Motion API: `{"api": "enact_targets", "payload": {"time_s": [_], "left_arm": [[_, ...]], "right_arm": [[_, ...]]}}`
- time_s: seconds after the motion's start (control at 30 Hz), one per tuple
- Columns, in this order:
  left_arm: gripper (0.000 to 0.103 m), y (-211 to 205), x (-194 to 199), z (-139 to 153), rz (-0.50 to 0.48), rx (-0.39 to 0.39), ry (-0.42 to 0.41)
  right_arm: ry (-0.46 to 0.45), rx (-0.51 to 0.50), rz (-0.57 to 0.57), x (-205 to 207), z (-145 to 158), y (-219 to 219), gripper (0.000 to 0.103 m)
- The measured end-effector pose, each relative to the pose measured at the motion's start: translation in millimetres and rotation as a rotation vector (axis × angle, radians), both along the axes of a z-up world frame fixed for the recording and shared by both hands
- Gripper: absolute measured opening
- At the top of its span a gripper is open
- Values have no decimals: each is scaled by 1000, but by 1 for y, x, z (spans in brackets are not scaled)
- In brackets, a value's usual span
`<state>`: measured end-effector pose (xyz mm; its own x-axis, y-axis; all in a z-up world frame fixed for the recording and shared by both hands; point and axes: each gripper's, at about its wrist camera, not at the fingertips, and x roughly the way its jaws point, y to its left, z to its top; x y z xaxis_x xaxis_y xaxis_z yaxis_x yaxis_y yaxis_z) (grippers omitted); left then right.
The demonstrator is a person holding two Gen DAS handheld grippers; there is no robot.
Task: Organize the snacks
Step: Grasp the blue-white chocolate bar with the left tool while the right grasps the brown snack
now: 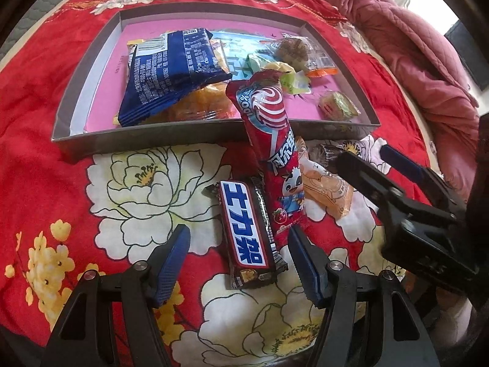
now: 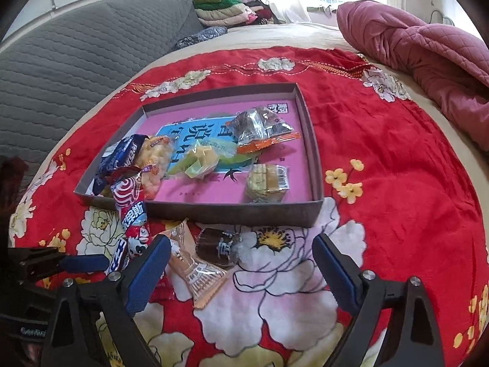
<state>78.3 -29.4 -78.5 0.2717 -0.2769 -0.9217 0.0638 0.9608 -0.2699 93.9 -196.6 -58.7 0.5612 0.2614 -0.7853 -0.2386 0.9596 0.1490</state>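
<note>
A shallow grey box (image 1: 189, 133) with a pink floor (image 2: 284, 165) holds several snack packets, among them a blue bag (image 1: 171, 73). On the red floral cloth in front of it lie a Snickers bar (image 1: 247, 232), a long red candy pack (image 1: 272, 150) leaning over the box's front wall, an orange packet (image 2: 195, 270) and a small dark brown packet (image 2: 218, 246). My left gripper (image 1: 238, 260) is open, its fingers on either side of the Snickers bar. My right gripper (image 2: 241, 263) is open and empty, above the cloth beside the orange and brown packets.
A pink quilt (image 2: 428, 58) lies bunched at the right. A grey quilted headboard (image 2: 76, 70) stands at the left, with folded clothes (image 2: 232, 9) behind. The right gripper (image 1: 406, 195) shows in the left wrist view at the right.
</note>
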Motion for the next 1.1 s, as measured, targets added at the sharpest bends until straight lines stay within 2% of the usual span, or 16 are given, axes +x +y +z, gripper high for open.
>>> {"api": "enact_targets", "payload": {"time_s": [0.1, 0.27, 0.5, 0.63, 0.7, 0.8, 1.1], "left_arm": [[68, 1, -1, -1, -1, 0, 0], [68, 1, -1, -1, -2, 0, -3], [68, 1, 0, -3, 2, 7, -8], [68, 1, 0, -3, 6, 6, -10], [68, 2, 1, -4, 7, 4, -10], [68, 2, 1, -4, 8, 0, -14], [54, 7, -2, -4, 3, 28, -25]], "right_arm": [[10, -30, -1, 4, -5, 7, 80], [25, -44, -7, 10, -11, 12, 76], [52, -71, 19, 13, -20, 22, 61], [63, -48, 11, 15, -23, 16, 56], [61, -48, 11, 15, -22, 14, 50], [60, -42, 1, 14, -21, 8, 46], [71, -43, -31, 12, -23, -11, 43]]}}
